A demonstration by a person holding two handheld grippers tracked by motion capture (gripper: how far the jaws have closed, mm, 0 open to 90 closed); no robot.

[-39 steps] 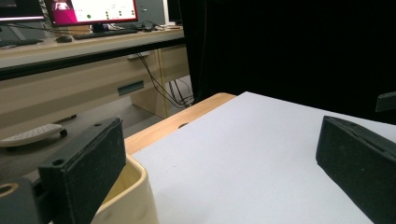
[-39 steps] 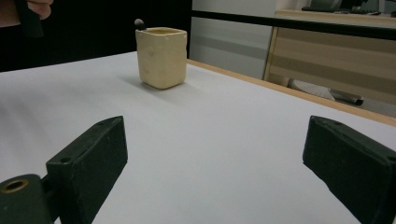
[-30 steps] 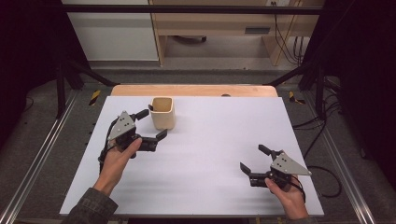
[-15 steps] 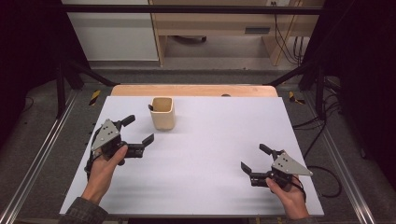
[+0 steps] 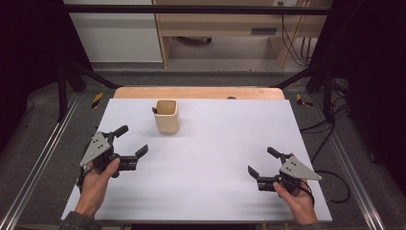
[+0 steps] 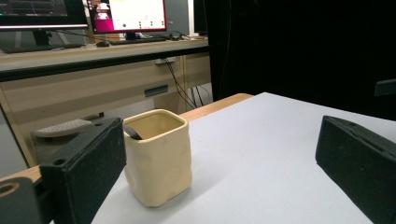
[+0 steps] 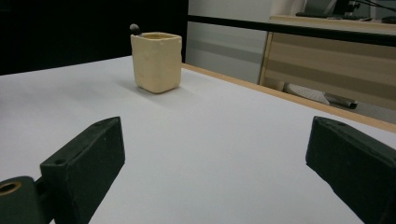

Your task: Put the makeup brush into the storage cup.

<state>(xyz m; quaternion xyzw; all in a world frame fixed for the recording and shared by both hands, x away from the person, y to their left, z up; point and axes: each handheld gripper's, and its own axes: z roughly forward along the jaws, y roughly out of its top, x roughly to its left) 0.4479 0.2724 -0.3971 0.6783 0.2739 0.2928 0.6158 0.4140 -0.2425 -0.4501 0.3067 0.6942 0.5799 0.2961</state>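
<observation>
near table's left edge | left tool withdrawn from cup

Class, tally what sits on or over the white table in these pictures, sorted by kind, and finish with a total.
Cream square cup: 1
Dark object poking out of the cup: 1
Hand-held grippers, both open: 2, the left gripper and the right gripper
Total: 4

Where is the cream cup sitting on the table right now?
In the high view the cream cup stands upright on the white table, left of centre near the far edge, beyond the open left gripper and apart from it.
</observation>
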